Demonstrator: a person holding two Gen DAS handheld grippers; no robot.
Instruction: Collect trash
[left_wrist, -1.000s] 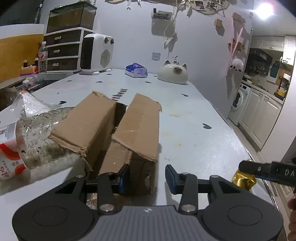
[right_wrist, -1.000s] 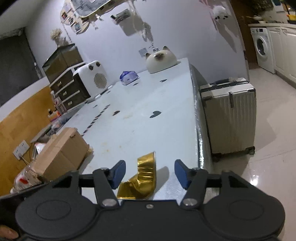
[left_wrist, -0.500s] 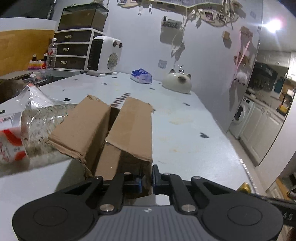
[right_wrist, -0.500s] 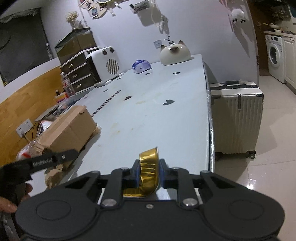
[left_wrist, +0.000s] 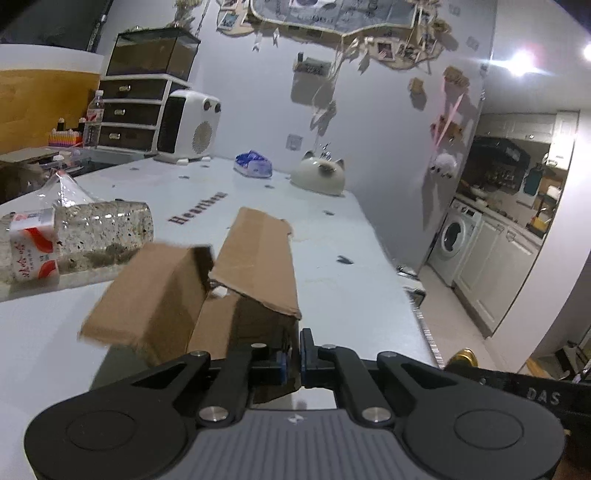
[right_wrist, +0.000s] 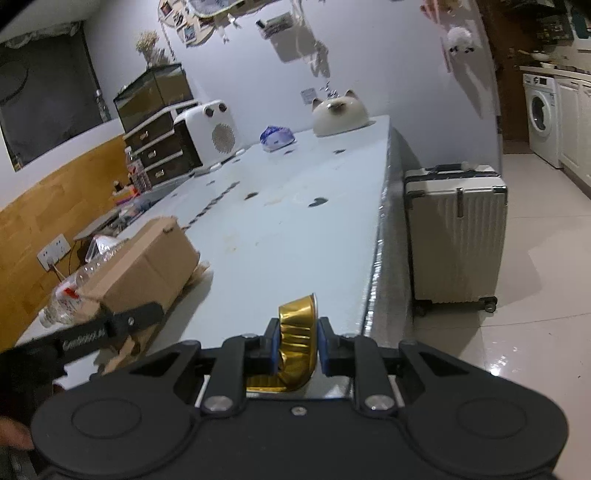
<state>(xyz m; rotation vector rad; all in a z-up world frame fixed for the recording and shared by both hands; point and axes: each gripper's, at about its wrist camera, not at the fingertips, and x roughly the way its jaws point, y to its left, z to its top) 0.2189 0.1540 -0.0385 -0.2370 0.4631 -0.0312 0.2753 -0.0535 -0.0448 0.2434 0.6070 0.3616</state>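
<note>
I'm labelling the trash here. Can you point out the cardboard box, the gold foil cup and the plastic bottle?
cardboard box (left_wrist: 258, 258): left wrist view, on its right top flap.
gold foil cup (right_wrist: 299, 332): right wrist view, on its crumpled side wall.
plastic bottle (left_wrist: 99, 229): left wrist view, on its clear body.

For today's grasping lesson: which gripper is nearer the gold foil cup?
Right. The right gripper is clamped on the gold foil cup; the left gripper grips the cardboard box alongside.

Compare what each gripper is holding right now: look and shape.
The left gripper pinches a wall of the brown cardboard box: matte, angular, flaps open. The right gripper clamps the gold foil cup: shiny, crumpled, far smaller than the box. Both are shut on trash.
</note>
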